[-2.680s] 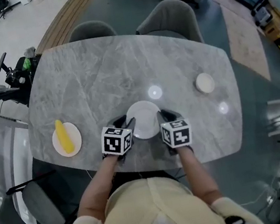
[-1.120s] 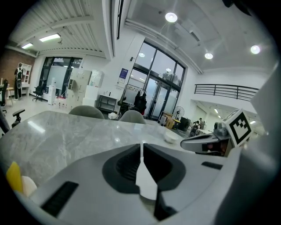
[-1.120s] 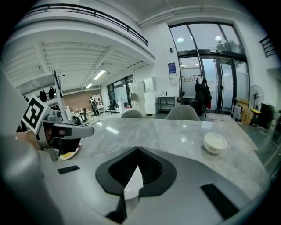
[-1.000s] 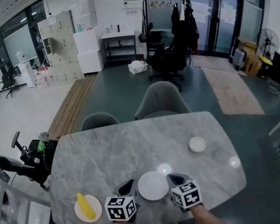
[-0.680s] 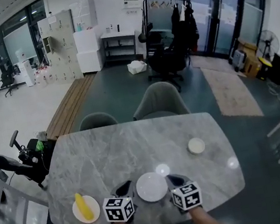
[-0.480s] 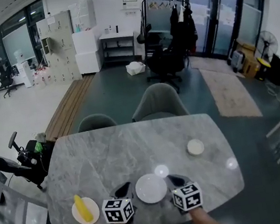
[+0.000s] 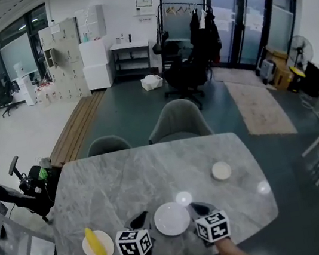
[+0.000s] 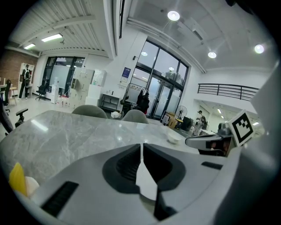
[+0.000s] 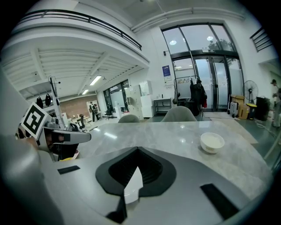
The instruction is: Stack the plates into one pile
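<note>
A white plate (image 7: 172, 218) lies near the front edge of the grey marble table (image 7: 143, 175). My left gripper (image 7: 140, 219) rests just left of it and my right gripper (image 7: 198, 208) just right of it, each a small gap from the rim. In the left gripper view the left gripper (image 8: 141, 151) has its jaws shut along a thin line. The right gripper (image 9: 137, 154) looks the same in its own view. Nothing is visibly held. A small white dish (image 7: 221, 171) sits farther back on the right. At the front left, a white plate (image 7: 109, 248) carries a banana (image 7: 93, 243).
Two grey chairs (image 7: 178, 121) stand at the table's far side. Ceiling lights glare off the tabletop (image 7: 183, 198) just behind the middle plate. A scooter (image 7: 27, 185) is parked on the floor off the table's left end.
The head view has lifted from looking steeply down at the table to taking in the room. Both grippers and the middle plate keep their places relative to one another.
</note>
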`<move>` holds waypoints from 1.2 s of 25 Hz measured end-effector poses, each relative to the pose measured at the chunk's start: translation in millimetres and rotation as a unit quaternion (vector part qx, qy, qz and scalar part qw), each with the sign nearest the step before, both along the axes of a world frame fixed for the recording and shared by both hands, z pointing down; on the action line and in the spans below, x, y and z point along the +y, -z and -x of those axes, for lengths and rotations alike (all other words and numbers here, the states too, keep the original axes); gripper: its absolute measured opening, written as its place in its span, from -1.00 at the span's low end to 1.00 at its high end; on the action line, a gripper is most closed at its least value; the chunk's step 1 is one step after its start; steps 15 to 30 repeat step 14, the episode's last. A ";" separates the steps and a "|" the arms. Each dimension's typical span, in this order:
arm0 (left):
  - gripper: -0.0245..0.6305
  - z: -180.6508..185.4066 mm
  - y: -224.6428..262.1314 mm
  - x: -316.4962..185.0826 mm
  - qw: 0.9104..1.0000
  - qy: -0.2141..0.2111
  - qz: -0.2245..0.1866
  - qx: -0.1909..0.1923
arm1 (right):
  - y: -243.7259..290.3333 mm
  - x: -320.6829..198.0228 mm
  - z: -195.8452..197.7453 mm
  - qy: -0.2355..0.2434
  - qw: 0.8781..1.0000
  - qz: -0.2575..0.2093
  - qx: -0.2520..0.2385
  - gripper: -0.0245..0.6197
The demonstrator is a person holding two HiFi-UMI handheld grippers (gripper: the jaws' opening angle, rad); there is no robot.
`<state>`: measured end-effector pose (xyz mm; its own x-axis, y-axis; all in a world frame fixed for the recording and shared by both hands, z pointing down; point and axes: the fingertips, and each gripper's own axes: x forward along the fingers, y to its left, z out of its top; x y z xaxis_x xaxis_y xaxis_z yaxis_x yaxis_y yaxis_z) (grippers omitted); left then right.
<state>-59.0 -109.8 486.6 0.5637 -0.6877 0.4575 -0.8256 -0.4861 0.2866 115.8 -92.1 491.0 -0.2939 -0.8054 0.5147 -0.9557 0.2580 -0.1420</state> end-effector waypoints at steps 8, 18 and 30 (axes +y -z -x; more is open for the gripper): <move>-0.86 1.8 1.7 1.3 1.000 -0.003 -0.001 -0.005 | -3.5 3.4 -4.1 -0.009 1.000 0.002 -0.009 -0.91; -0.86 -4.0 9.0 -2.3 1.000 -0.003 -0.004 -0.006 | 6.5 -0.9 -16.4 -0.014 1.000 -0.001 -0.026 -0.91; -0.86 -4.0 9.0 -2.3 1.000 -0.003 -0.004 -0.006 | 6.5 -0.9 -16.4 -0.014 1.000 -0.001 -0.026 -0.91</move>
